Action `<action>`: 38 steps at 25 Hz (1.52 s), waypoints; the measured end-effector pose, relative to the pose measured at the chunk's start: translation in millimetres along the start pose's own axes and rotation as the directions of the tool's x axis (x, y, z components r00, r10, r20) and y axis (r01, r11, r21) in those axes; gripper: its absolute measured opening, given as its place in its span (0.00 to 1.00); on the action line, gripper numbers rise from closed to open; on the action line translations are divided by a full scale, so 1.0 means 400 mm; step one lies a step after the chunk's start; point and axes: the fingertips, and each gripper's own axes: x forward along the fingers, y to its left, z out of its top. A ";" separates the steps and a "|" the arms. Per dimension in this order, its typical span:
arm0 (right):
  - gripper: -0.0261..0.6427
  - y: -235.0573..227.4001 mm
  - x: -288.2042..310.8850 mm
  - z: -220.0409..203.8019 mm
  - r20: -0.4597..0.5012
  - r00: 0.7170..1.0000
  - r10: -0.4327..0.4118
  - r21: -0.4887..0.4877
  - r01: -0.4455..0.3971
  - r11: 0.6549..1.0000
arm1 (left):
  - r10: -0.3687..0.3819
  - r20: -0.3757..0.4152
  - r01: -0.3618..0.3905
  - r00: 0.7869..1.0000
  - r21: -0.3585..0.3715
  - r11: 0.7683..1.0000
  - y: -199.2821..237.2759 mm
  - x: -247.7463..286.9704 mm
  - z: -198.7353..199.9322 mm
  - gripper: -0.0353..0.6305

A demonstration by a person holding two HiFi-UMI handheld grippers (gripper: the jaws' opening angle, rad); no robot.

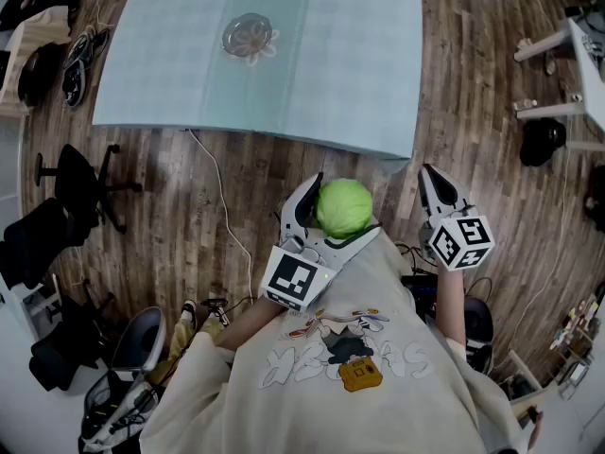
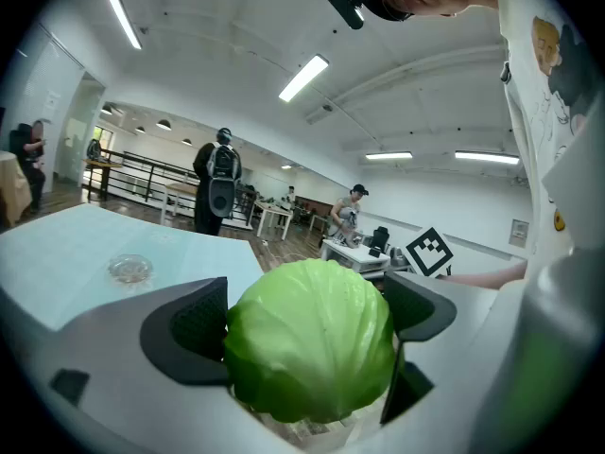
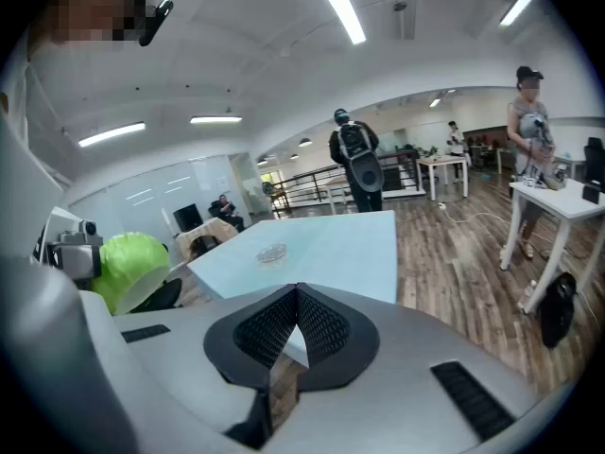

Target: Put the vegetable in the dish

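A round green cabbage point(image 1: 343, 206) sits between the jaws of my left gripper point(image 1: 340, 210), which is shut on it, held up in front of the person's chest. In the left gripper view the cabbage point(image 2: 312, 339) fills the gap, with the dark pads point(image 2: 197, 327) pressed on both of its sides. A small clear glass dish point(image 1: 250, 36) stands on the pale blue table point(image 1: 331, 93), well ahead of both grippers; the dish point(image 2: 129, 269) appears far left, and the dish point(image 3: 272, 252) shows centre in the right gripper view. My right gripper point(image 1: 430, 178) hangs beside the left, shut and empty.
Wooden floor lies between the person and the table's near edge point(image 1: 255, 132). Black office chairs point(image 1: 76, 192) stand at the left, a white desk point(image 1: 577, 64) and a black bag point(image 1: 542, 140) at the right. A cable point(image 1: 222, 206) runs across the floor. A person with a backpack point(image 2: 219, 183) stands beyond the table.
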 end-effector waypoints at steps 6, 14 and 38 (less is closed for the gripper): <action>0.07 0.275 0.016 -0.052 -0.061 0.981 0.187 -0.055 -0.190 0.980 | 0.195 0.000 -0.194 0.981 -0.097 0.976 0.011 -0.269 -0.055 0.84; 0.07 0.525 -0.100 -0.112 -0.098 0.938 0.333 -0.246 -0.347 0.905 | 0.354 0.054 -0.342 0.934 -0.163 0.925 -0.078 -0.488 -0.139 0.84; 0.07 0.330 -0.158 0.010 0.040 0.969 0.245 -0.202 -0.232 0.952 | 0.268 0.043 -0.264 0.962 -0.079 0.961 -0.066 -0.308 -0.006 0.84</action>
